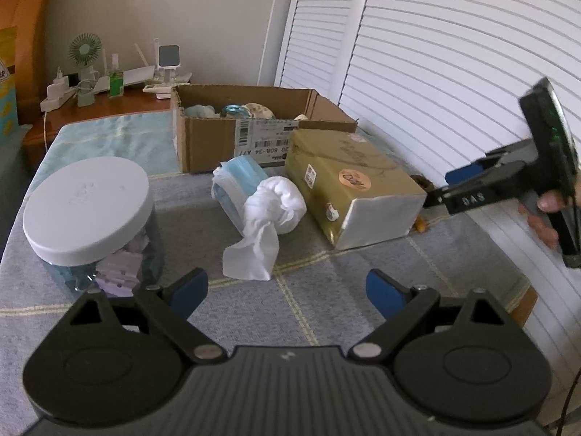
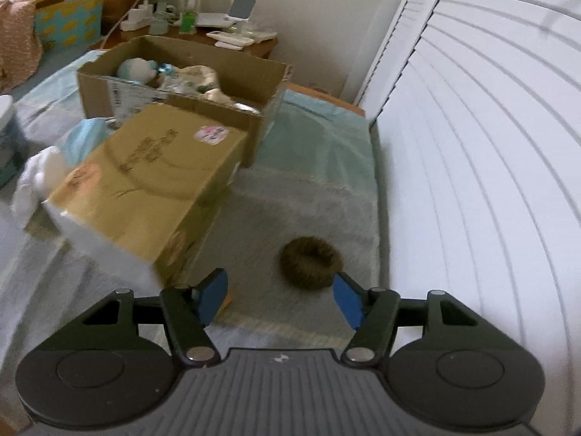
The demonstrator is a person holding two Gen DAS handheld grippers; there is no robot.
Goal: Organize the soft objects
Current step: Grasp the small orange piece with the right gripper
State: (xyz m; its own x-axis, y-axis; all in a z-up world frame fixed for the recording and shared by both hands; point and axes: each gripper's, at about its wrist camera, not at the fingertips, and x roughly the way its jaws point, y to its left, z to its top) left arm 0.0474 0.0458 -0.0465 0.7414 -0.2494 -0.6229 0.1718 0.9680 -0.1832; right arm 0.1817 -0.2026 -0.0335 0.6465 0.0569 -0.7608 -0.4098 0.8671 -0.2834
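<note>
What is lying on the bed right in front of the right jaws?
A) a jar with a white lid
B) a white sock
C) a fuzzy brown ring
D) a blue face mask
C: the fuzzy brown ring lies on the bed cover just ahead of the right gripper, whose open jaws hold nothing.

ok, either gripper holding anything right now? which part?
Nothing held. Left gripper open over the checked cloth; right gripper open, the brown fuzzy ring lying untouched just beyond its fingertips.
</note>
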